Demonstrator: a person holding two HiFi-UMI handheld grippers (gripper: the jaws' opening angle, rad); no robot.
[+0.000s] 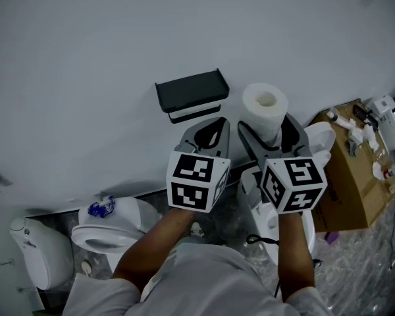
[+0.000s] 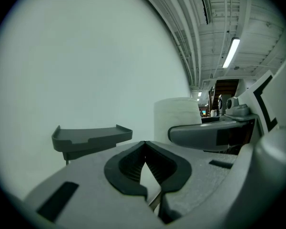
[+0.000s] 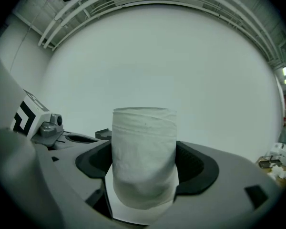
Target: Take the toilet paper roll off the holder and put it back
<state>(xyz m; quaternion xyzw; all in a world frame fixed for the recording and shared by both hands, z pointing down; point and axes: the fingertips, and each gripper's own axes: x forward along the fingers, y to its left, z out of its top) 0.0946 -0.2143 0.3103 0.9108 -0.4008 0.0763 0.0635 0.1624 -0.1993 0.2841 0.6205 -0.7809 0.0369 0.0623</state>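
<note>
A white toilet paper roll (image 1: 264, 110) stands upright between the jaws of my right gripper (image 1: 270, 137), which is shut on it. In the right gripper view the toilet paper roll (image 3: 144, 159) fills the gap, squeezed at both sides. The dark holder (image 1: 191, 95), a small shelf on the white wall, is to the left of the roll and holds no roll. My left gripper (image 1: 209, 134) sits just below the holder, jaws shut with nothing between them. In the left gripper view the holder (image 2: 90, 138) is ahead to the left and the roll (image 2: 177, 116) to the right.
A white wall (image 1: 118, 45) fills the back. Below are a toilet (image 1: 108, 232) with a blue object on it, a white bin (image 1: 39, 252) at left, and a cardboard box (image 1: 352, 176) with clutter at right. The person's arms reach forward from the bottom.
</note>
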